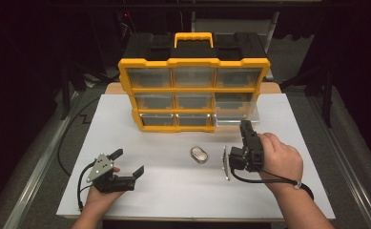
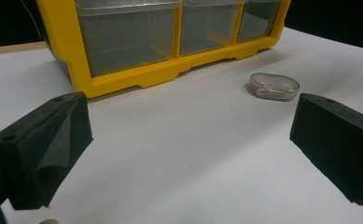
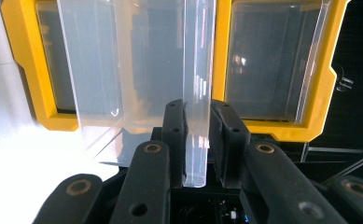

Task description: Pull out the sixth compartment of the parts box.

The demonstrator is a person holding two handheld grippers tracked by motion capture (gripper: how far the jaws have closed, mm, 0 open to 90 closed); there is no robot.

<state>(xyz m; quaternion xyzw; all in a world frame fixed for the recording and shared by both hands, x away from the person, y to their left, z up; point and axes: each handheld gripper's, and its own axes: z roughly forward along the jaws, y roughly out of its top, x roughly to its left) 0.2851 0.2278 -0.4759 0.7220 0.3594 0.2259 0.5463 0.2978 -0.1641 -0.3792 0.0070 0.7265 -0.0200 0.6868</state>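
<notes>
My right tool (image 3: pixel 198 135) pinched the clear drawer (image 3: pixel 137 70); left tool (image 2: pixel 188 149) gaped empty. I judged a straight, level pull best.

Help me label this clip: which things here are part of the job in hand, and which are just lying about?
In the job:
- right gripper, shut on the clear drawer
- clear drawer, pulled partly out of the yellow organizer
- yellow organizer

Possibly idle:
- small oval case, lying alone on the white table
- left gripper, open, holding nothing
</notes>
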